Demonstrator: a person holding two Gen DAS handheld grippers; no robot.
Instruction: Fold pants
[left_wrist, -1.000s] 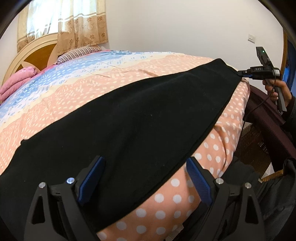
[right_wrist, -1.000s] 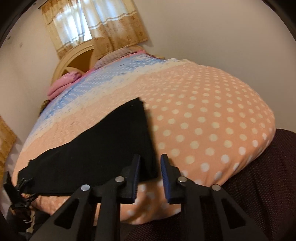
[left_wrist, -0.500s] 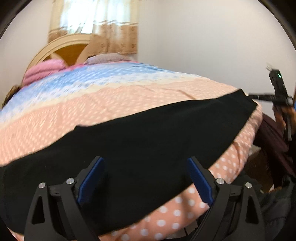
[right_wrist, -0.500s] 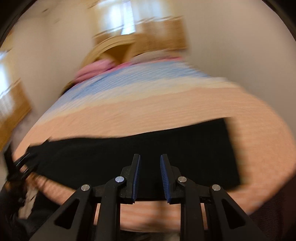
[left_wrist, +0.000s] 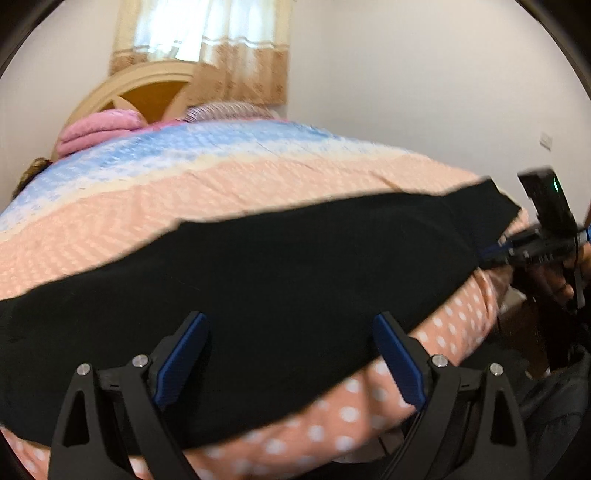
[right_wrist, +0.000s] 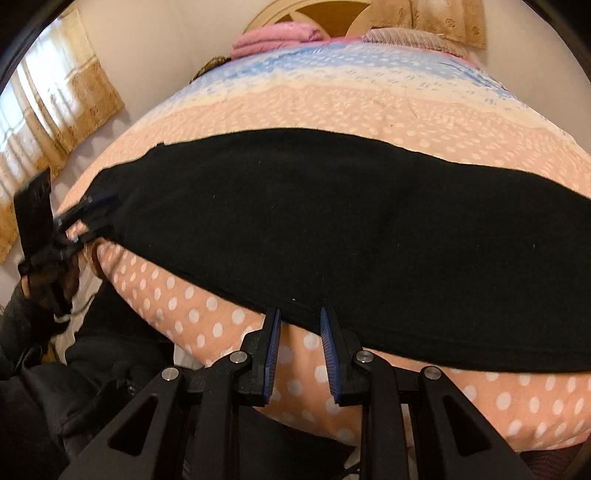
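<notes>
Black pants (left_wrist: 280, 266) lie flat in a long band across the foot of a peach dotted bedspread (left_wrist: 229, 184). My left gripper (left_wrist: 290, 317) hovers wide open above their near edge, with nothing between the blue pads. The right gripper (left_wrist: 495, 254) shows at the pants' right end, held by a hand. In the right wrist view the pants (right_wrist: 351, 221) span the frame. My right gripper (right_wrist: 301, 314) has a narrow gap between its fingers, tips at the near hem, gripping nothing. The left gripper (right_wrist: 98, 218) sits at the pants' left end.
At the bed's head are a pink folded blanket (left_wrist: 99, 129), a striped pillow (left_wrist: 229, 110) and a curved wooden headboard (left_wrist: 147, 92). Curtains (right_wrist: 55, 92) hang on the wall to the left. The person's dark clothing (right_wrist: 74, 387) is close below the bed's edge.
The right wrist view swung from the pants' right corner to face their whole length, and tipped downward. The left wrist view turned toward the headboard. Neither gripper's jaws changed.
</notes>
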